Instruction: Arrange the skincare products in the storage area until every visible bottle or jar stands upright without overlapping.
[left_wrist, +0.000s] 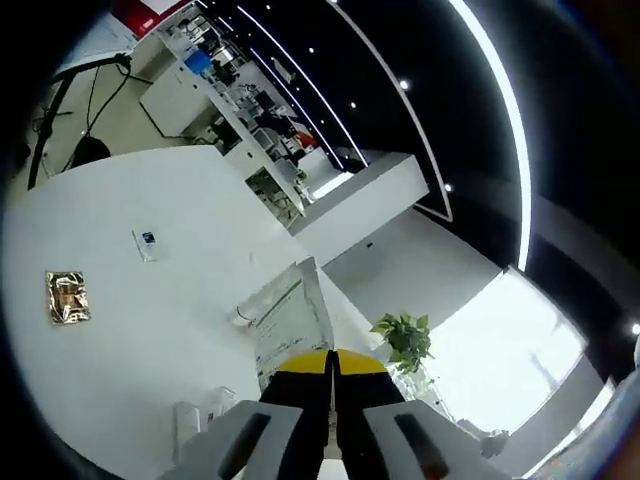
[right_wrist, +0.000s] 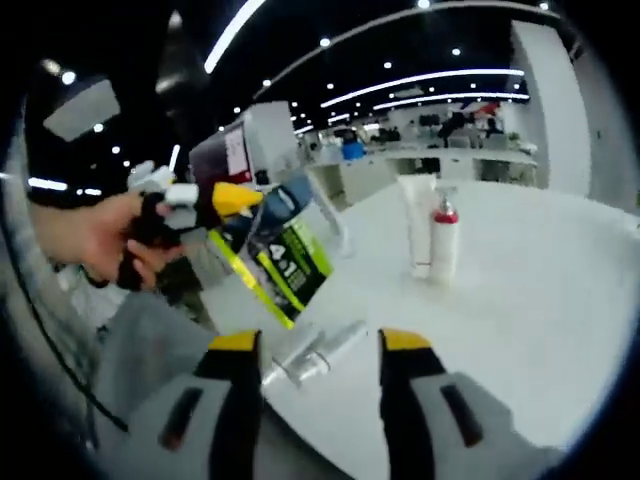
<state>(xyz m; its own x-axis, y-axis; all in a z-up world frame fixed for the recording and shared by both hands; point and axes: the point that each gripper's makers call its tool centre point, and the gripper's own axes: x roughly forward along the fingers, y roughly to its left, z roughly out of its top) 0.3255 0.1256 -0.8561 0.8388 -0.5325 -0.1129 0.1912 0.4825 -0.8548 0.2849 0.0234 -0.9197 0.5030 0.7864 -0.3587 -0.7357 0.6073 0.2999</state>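
1. The scene is lying in a large open office with a dark ceiling and long light strips; a big white table (right_wrist: 520, 300) is carrying the products.
2. In the right gripper view, two products are standing upright and touching or almost touching each other: a white tube (right_wrist: 417, 232) and a small bottle with a red cap (right_wrist: 445, 243). A clear bottle (right_wrist: 312, 358) is lying on its side near the table edge, just ahead of the right tongs (right_wrist: 322, 345), whose jaws are standing wide open and holding nothing.
3. In the same view, the left tongs (right_wrist: 228, 200) are gripping a dark pouch with green label (right_wrist: 285, 255), which is hanging tilted above the table; a hand (right_wrist: 95, 238) is holding this tool.
4. In the left gripper view, the left tongs (left_wrist: 331, 365) are appearing almost closed, with a thin pale sheet, probably this pouch, rising between the tips.
5. My judgement: the step in hand is the placing of the pouch, and the lying bottle is waiting. The next move is asking for lowering the pouch without knocking the standing pair.
6. On the pouch I am reading only "41"; the other writing is too blurred.
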